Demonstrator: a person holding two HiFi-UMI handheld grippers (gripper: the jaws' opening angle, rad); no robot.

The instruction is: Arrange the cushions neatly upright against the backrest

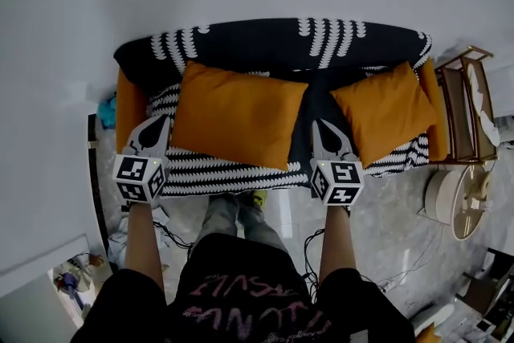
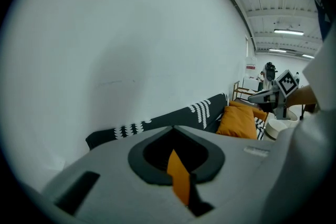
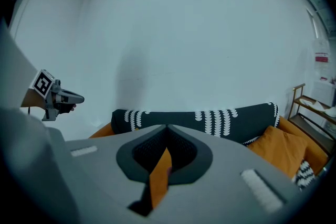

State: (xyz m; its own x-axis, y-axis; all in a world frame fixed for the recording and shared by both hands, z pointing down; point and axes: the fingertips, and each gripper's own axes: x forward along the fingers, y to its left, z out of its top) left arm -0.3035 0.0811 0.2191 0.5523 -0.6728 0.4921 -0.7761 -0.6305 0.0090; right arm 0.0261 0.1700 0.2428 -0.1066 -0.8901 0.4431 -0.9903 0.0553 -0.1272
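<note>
Okay, your left gripper [image 1: 159, 123] is pinched shut with nothing from the sofa in it, hovering just off the left edge of the large orange cushion [image 1: 237, 112]. Your right gripper [image 1: 320, 126] is closed and empty too, hanging over the dark gap between that cushion and the smaller orange cushion [image 1: 384, 112]. Both cushions lean on the patterned backrest [image 1: 273, 40], but the large one sits slightly askew. The smaller one is turned on a corner like a diamond at the right end of the sofa. So I'd call this the approach, with no grasp made yet. Next you'll need to part the jaws, bring them onto a cushion's edges and square it up; the cocked smaller one looks the needier.
</note>
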